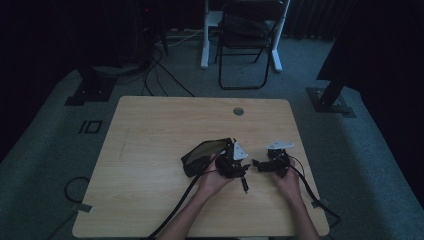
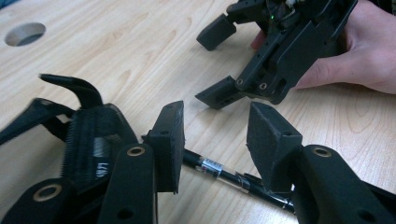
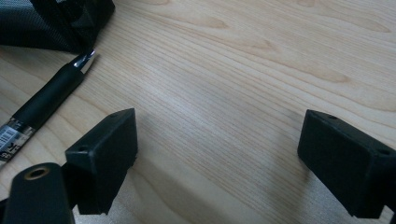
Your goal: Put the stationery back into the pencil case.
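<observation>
We see the left gripper [image 2: 215,135] with fingers apart, straddling a black pen [image 2: 224,172] without touching it, beside a black mesh pouch [image 1: 202,154] near the table's [image 1: 150,140] front edge. The right gripper [image 3: 217,154] stands wide apart over bare wood.

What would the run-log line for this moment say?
left claw: open, above black pen | right claw: open, nothing between jaws | pen: flat on table, beside black mesh pouch
</observation>
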